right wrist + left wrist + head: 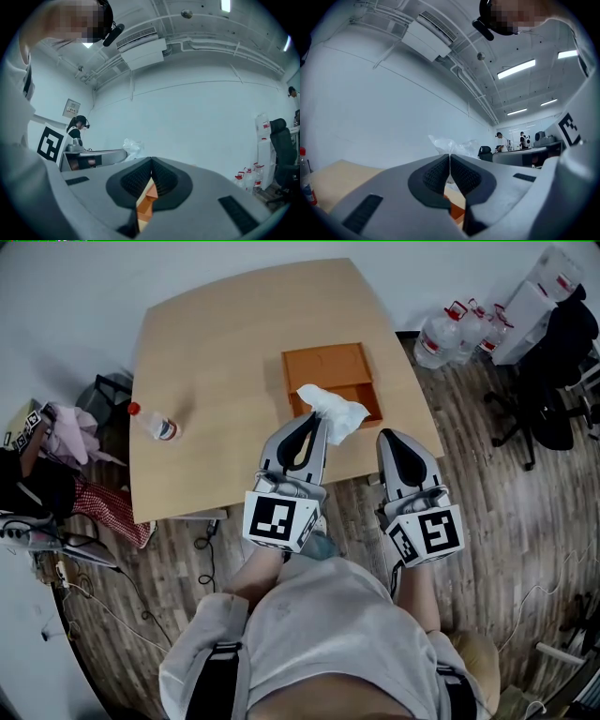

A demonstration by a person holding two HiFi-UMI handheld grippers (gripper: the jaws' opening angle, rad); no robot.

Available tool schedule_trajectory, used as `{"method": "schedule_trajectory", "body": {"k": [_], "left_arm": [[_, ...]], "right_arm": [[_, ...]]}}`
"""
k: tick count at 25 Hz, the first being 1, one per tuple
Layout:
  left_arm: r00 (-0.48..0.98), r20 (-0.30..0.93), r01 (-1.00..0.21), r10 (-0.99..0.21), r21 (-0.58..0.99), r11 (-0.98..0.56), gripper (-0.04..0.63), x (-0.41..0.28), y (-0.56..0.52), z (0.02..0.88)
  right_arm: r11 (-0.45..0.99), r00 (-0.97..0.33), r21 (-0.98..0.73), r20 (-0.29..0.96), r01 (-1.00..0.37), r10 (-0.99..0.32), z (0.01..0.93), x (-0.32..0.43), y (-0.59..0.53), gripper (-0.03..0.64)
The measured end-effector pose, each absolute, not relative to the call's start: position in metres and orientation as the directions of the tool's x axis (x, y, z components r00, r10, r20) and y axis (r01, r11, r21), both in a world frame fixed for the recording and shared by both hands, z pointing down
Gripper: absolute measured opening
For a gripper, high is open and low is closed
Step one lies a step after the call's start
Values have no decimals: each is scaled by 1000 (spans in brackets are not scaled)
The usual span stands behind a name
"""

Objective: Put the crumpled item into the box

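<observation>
A crumpled white plastic item hangs over the near edge of the shallow orange box on the wooden table. My left gripper is shut on the item's near end. In the left gripper view the crumpled item sticks up just past the closed pads, with a bit of the orange box below. My right gripper is shut with nothing in it, at the table's front edge to the right of the box. The right gripper view shows the orange box through the slit between its jaws.
A water bottle with a red cap lies on the table's left side. Large water jugs and a black office chair stand on the floor at the right. Bags and cloth lie on the floor at the left.
</observation>
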State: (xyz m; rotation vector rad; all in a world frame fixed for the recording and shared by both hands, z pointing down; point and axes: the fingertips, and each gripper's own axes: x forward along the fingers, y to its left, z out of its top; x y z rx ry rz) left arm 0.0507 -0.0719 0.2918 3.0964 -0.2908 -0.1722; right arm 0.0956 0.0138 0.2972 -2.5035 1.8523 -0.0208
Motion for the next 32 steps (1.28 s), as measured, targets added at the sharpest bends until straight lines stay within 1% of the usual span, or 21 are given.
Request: {"method": "schedule_trajectory", "body": {"k": [9, 20, 25, 32], "left_arm": [[978, -128, -161, -164, 30, -986, 18, 87, -108, 289], [981, -126, -149, -150, 21, -989, 18, 109, -138, 290], [976, -119, -181, -183, 27, -983, 18, 121, -149, 292], [954, -116, -273, -275, 30, -961, 18, 139, -167, 289]], "right_arm": [[-304, 305, -18, -19, -952, -952, 293, 131, -25, 11], [-314, 314, -25, -25, -949, -949, 297, 153, -54, 9], [-289, 290, -31, -26, -957, -957, 298, 170, -66, 9], [-202, 203, -27, -25, -979, -979, 292, 197, -89, 11]]}}
